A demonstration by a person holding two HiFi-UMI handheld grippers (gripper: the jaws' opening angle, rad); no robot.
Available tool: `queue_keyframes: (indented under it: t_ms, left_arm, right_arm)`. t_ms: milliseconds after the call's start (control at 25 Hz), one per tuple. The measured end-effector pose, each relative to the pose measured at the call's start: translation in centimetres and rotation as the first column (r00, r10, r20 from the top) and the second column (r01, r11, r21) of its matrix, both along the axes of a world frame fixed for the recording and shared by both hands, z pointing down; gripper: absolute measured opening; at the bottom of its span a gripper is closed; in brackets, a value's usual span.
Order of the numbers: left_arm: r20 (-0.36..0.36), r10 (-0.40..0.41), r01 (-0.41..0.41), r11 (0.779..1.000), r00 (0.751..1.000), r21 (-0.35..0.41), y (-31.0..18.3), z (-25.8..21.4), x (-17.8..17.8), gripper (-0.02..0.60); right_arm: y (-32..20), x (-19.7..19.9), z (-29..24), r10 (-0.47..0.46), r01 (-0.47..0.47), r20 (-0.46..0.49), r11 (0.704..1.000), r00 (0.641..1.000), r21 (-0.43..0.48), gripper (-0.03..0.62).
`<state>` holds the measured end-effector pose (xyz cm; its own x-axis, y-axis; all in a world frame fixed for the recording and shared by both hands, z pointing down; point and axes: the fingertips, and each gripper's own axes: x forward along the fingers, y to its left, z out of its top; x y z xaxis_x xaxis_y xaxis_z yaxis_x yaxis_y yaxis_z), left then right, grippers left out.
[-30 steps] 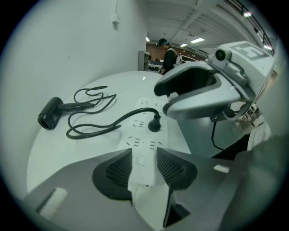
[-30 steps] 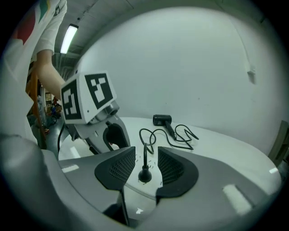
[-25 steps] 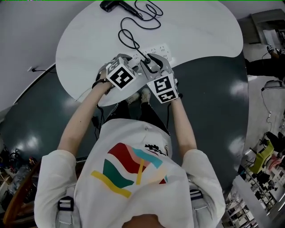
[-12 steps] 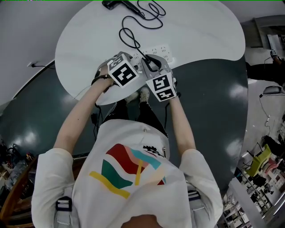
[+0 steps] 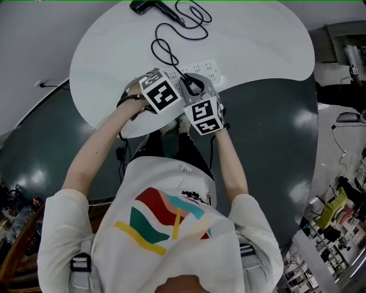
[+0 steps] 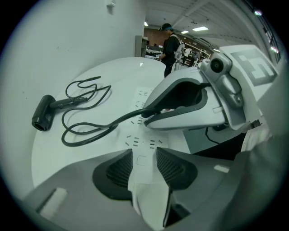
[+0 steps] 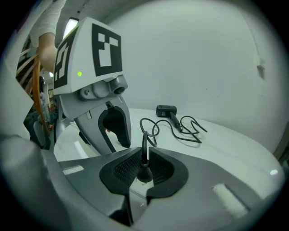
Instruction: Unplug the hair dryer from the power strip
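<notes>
A black hair dryer (image 5: 143,7) lies at the table's far side. Its cord (image 5: 166,50) loops back to a black plug (image 7: 144,174) seated in the white power strip (image 5: 207,66). My right gripper (image 7: 143,164) has just been closing, and its pads now press on the plug from both sides. My left gripper (image 6: 145,164) points steeply down and is clamped across the near end of the power strip (image 6: 142,146), which fills the gap between its pads. Both grippers sit side by side over the strip in the head view.
The white round table (image 5: 114,51) ends just behind the grippers, with dark floor (image 5: 274,131) beyond its curved edge. A person (image 6: 171,41) stands far off in the room behind. A thin cable (image 5: 54,88) runs along the floor at the left.
Both hands have stayed over the power strip. The right gripper's jaws look narrower around the plug than a second ago, and its marker cube has shifted slightly toward me.
</notes>
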<state>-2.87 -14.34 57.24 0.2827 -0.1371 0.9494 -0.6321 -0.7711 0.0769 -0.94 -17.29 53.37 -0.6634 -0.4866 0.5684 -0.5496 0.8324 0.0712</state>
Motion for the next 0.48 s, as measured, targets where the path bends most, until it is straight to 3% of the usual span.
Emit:
queue_keyframes:
  t_ms: [480]
  left_arm:
    - [0.022, 0.027, -0.026, 0.999, 0.999, -0.026, -0.22, 0.05, 0.66, 0.167]
  right_arm:
    - [-0.61, 0.81, -0.28, 0.046, -0.032, 0.096, 0.990, 0.994, -0.139, 0.061]
